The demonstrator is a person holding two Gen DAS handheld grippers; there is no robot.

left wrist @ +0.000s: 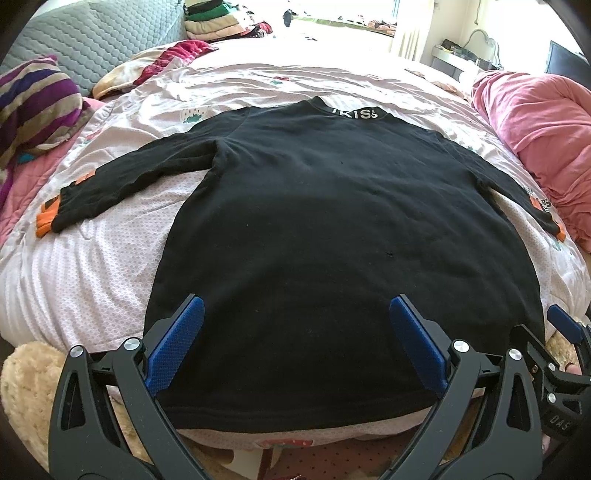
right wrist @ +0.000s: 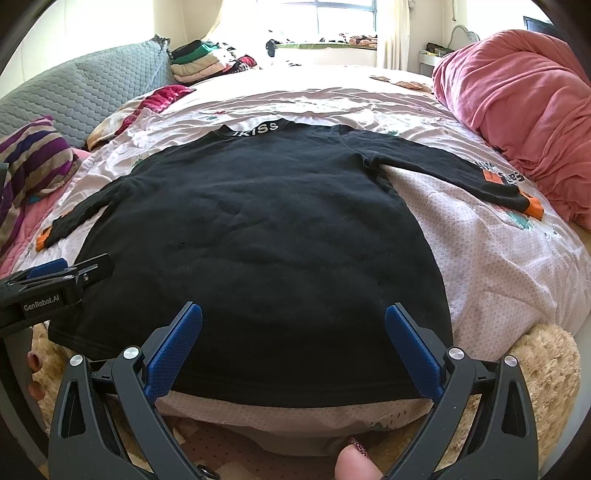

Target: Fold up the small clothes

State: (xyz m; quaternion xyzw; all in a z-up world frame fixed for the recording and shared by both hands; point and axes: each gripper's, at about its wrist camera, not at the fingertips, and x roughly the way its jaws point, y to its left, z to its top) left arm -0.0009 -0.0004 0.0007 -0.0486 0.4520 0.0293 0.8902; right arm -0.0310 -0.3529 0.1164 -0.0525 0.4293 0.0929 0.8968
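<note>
A black long-sleeved top [left wrist: 317,221] [right wrist: 258,229] lies flat on the bed, hem toward me, collar with white lettering [left wrist: 356,113] [right wrist: 256,129] at the far end. Both sleeves spread outward, each ending in an orange cuff [left wrist: 43,221] [right wrist: 533,208]. My left gripper [left wrist: 295,325] hovers open over the hem's left part, blue pads wide apart, nothing between them. Over the hem's right part my right gripper [right wrist: 293,328] is open too. Each gripper shows at the edge of the other's view: the right one [left wrist: 565,325], the left one [right wrist: 55,273].
A pale pink sheet [left wrist: 92,258] covers the bed. A pink duvet [right wrist: 517,103] is bunched at the right, a striped pillow [left wrist: 37,103] and a grey quilted headboard [left wrist: 99,33] at the left. Folded clothes [right wrist: 199,62] are stacked at the back. A beige fluffy rug [right wrist: 546,369] lies below the bed's near edge.
</note>
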